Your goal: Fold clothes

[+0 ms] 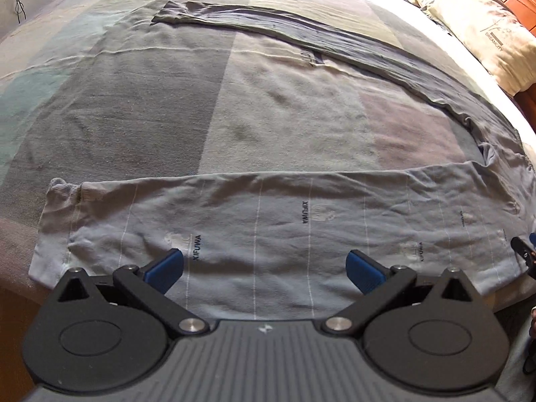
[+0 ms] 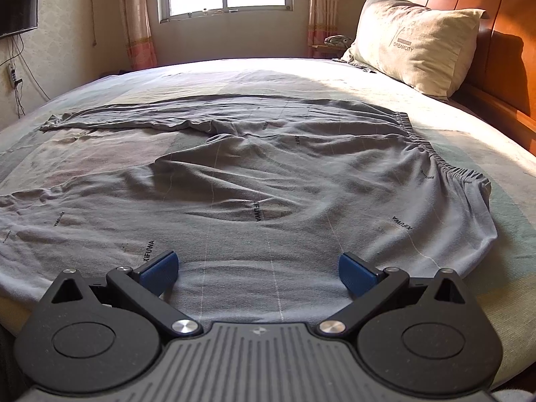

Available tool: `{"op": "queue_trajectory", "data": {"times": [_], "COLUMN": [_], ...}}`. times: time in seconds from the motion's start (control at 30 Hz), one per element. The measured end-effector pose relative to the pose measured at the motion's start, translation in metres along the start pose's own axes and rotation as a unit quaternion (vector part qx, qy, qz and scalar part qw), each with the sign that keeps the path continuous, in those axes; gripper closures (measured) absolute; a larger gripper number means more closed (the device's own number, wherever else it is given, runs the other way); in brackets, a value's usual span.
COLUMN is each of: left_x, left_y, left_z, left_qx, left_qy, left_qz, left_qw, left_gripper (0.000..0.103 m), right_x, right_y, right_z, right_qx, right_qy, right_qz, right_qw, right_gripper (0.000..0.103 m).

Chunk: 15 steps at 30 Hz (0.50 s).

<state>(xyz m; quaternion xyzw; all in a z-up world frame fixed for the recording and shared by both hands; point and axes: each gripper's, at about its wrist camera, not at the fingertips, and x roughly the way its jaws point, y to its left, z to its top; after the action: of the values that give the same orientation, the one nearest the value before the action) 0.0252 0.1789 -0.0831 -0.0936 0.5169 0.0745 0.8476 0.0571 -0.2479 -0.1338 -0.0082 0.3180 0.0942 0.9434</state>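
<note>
Two hand-held grippers hover at the near edge of the bed, each spread wide and holding nothing. The grey trousers lie flat across the bedspread, legs parted in a V, waistband toward the pillow. The left hand-held gripper sits over the near leg, toward its cuff end, and the right hand-held gripper nearer the hip, probably so both can pinch that leg's edge and carry it over the far leg.

Both wrist views look low across the bed — sharing the trousers.
</note>
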Motion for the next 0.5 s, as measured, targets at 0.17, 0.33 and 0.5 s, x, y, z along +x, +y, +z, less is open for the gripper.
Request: {"op": "queue_trajectory", "data": {"times": [0.17,0.33,0.5], "left_x": [0.011,0.012,0.003], "left_y": [0.007,0.004,0.002], "left_z": [-0.009,-0.012,-0.018], "left_qx": [0.008,0.018,0.02], "left_qy": [-0.004,-0.01,-0.024], "left_qz": [0.025,0.033,0.032], "left_qw": [0.9996,0.9992,0.999], "left_gripper": [0.001,0.001,0.001], "right_x": [-0.008,-0.032,-0.038], "right_y": [0.002,0.028,0.078], "right_z": [0.002,0.001,0.003], "right_qx": [0.002,-0.014,-0.103], "right_qy": [-0.004,-0.025,-0.017], "right_qz": [0.011,0.088,0.124], "right_qw": [1.0,0.996,0.987], "right_gripper": [0.0,0.0,0.0]}}
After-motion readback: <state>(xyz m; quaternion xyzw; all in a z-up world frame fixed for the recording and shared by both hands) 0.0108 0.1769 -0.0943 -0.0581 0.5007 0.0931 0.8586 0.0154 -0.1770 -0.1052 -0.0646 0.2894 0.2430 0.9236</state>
